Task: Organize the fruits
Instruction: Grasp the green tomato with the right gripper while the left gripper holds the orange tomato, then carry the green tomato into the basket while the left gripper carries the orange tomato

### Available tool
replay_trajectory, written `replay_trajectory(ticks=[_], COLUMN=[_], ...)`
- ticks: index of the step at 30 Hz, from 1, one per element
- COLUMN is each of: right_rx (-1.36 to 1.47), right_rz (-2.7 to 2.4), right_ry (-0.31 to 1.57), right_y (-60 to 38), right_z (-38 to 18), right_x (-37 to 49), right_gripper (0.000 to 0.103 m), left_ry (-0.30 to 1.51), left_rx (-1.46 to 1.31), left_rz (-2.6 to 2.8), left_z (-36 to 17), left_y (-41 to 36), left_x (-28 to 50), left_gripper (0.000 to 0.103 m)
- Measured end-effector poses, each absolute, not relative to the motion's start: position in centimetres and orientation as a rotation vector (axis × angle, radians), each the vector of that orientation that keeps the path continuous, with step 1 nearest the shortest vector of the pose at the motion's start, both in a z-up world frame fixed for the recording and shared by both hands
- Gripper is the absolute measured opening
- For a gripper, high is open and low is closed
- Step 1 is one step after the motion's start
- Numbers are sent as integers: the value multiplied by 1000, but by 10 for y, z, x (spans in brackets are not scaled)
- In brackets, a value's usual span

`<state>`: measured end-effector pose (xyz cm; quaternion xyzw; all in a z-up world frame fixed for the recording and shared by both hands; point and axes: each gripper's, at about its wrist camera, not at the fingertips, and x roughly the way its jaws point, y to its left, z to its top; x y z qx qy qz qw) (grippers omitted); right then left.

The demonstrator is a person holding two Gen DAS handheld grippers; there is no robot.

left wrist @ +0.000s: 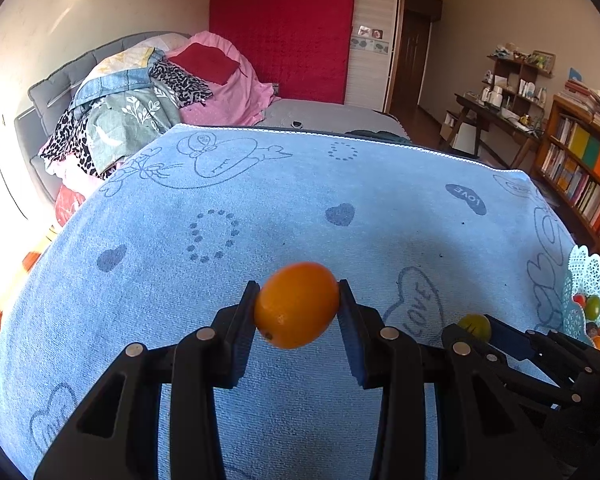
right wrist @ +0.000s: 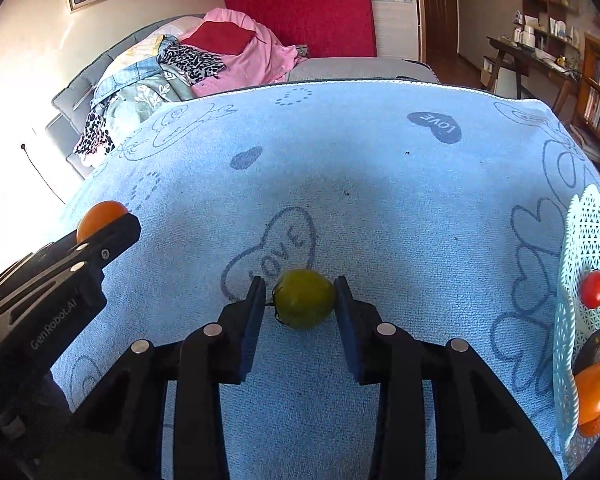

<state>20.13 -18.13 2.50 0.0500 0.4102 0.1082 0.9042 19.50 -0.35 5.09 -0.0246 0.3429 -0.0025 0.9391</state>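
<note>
The left gripper (left wrist: 298, 306) holds an orange fruit (left wrist: 297, 305) between its two pads, low in the middle of the left wrist view, both pads pressed against its sides; the fruit appears lifted clear of the blue towel (left wrist: 260, 200) below it. The right gripper (right wrist: 300, 300) clamps a green fruit (right wrist: 305, 304) in the same spot of its own view; the right pad touches the skin, the left pad sits at the stem side, and the fruit lies close over a "LOVE" heart printed on the towel; whether it rests on the cloth cannot be told.

Each view catches the other tool from the side: the left wrist view shows the right gripper at lower right with only the top of the green fruit peeking over a finger; the right wrist view shows the left gripper at the left edge, the orange fruit a mere dome above its black body.

The white lattice basket (right wrist: 588, 240) stands at the right edge; the right wrist view shows more of it, with a red fruit (right wrist: 594, 289), another orange one (right wrist: 594, 394) and something dark inside; the left wrist view gives only a sliver.

Beyond the towel, at the top of both views, lie a heap of clothes (left wrist: 140, 100) and a red mattress (left wrist: 280, 32) upright against the wall.
</note>
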Motion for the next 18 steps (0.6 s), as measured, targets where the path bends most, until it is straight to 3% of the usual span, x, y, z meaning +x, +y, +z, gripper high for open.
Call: replay_trajectory(ticks=[18], right_rx=[157], right_rz=[196], right_ry=[758], right_y=[-204], right_z=[57], right_x=[162], right_gripper=[36], left_ry=[650], left_rx=[0], left_rz=[-50], left_z=[58], left_y=[-25], left_x=[181], left_gripper=[39])
